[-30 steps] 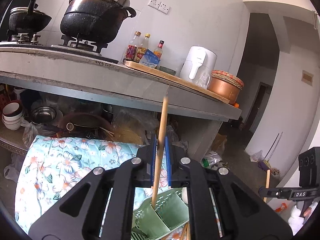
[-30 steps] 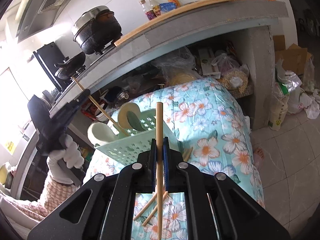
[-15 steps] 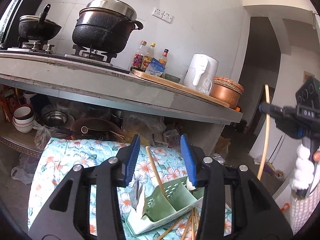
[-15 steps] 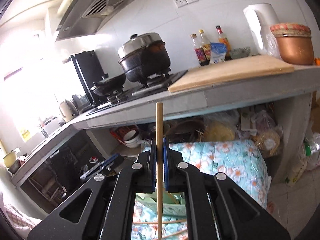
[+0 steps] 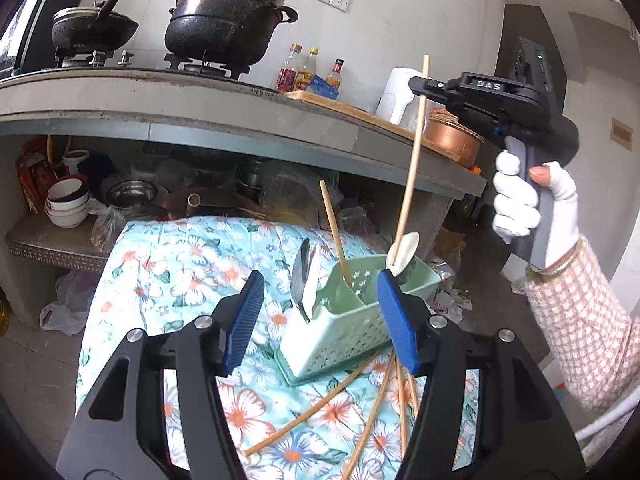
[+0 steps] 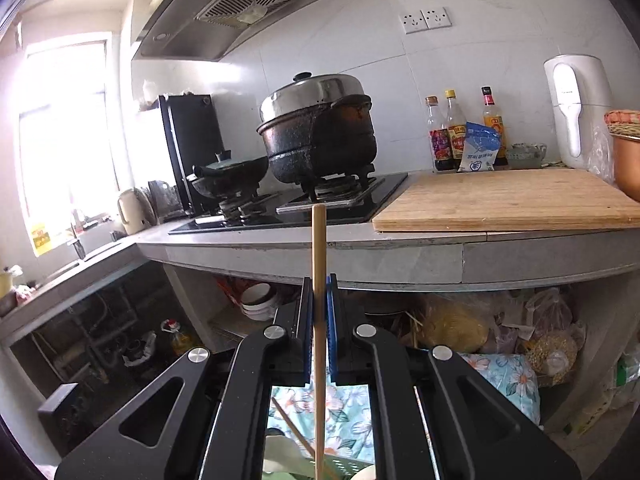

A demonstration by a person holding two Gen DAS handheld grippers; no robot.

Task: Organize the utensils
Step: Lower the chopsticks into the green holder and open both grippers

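Observation:
A green slotted utensil basket (image 5: 352, 320) stands on the floral cloth (image 5: 180, 264). It holds one leaning chopstick (image 5: 334, 232), a metal spoon (image 5: 304, 280) and a white ceramic spoon (image 5: 404, 252). My left gripper (image 5: 320, 316) is open and empty, just in front of the basket. My right gripper (image 5: 420, 86) is shut on a chopstick (image 5: 412, 172), held upright above the basket's right end; its lower tip is near the white spoon. In the right wrist view the jaws (image 6: 319, 312) clamp that chopstick (image 6: 319, 320). Several loose chopsticks (image 5: 360, 400) lie on the cloth in front of the basket.
A concrete counter (image 5: 200, 108) runs behind, with two black pots (image 5: 224, 20), sauce bottles (image 5: 308, 72), a white appliance (image 5: 400, 96) and a copper pot (image 5: 452, 140). Bowls (image 5: 66, 204) and bags sit under it.
My left gripper let go of its chopstick, which now stands in the basket, and pulled back open. My right gripper carried its chopstick up and over the basket.

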